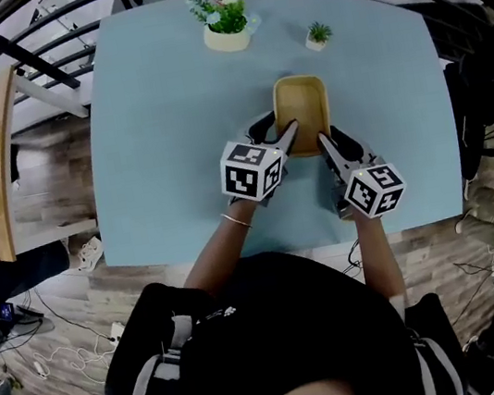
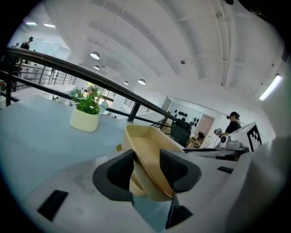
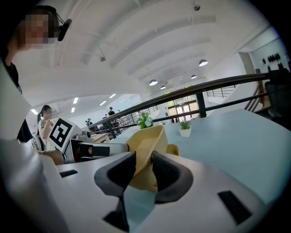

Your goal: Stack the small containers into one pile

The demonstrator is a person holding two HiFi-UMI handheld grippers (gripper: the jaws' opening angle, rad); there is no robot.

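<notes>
A yellow oblong container [image 1: 301, 108] lies mid-table in the head view. My left gripper [image 1: 279, 133] grips its near left rim and my right gripper [image 1: 333, 143] its near right rim. In the left gripper view the top container [image 2: 146, 144] is tilted, its wall pinched by the left gripper [image 2: 148, 170], and a second yellow container [image 2: 136, 186] shows beneath it. The right gripper view shows my right gripper [image 3: 144, 169] shut on the container's wall [image 3: 148, 140], with the lower container [image 3: 173, 149] peeking out behind.
On the light blue table [image 1: 172, 139], a white flower pot [image 1: 226, 28] and a small potted plant [image 1: 318, 36] stand at the far edge. The same flower pot [image 2: 84, 119] sits beyond the containers. Railings and wooden floor surround the table.
</notes>
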